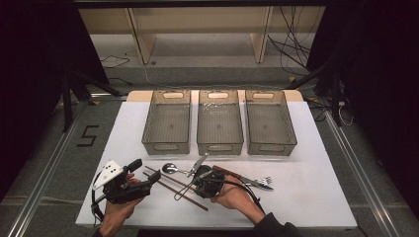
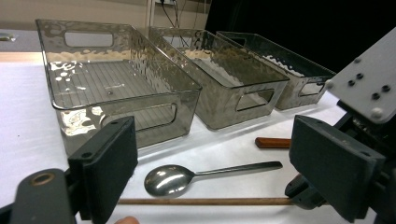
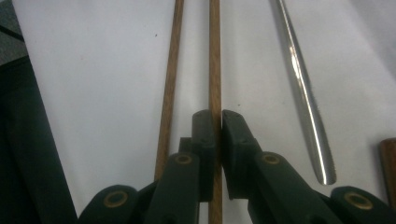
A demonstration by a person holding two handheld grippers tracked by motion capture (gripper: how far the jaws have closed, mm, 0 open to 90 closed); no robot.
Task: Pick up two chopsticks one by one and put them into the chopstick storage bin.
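The right hand-held gripper (image 3: 218,122) has its jaws pinched on one wooden chopstick (image 3: 214,56), which lies on the white desk (image 1: 306,187) just beside a second chopstick (image 3: 170,74), the two apart. A spoon (image 2: 170,179) rests near them, its handle running alongside. The left hand-held gripper (image 1: 144,168) hovers with its jaws spread wide, nothing between them. Three clear bins (image 1: 167,143) stand in a row farther back on the desk.

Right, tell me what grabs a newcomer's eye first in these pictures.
Three clear bins stand empty in a row at the far side of the white table. Nearer the person, the right gripper is shut on one wooden chopstick, its twin alongside. The left gripper stands open beside a spoon.
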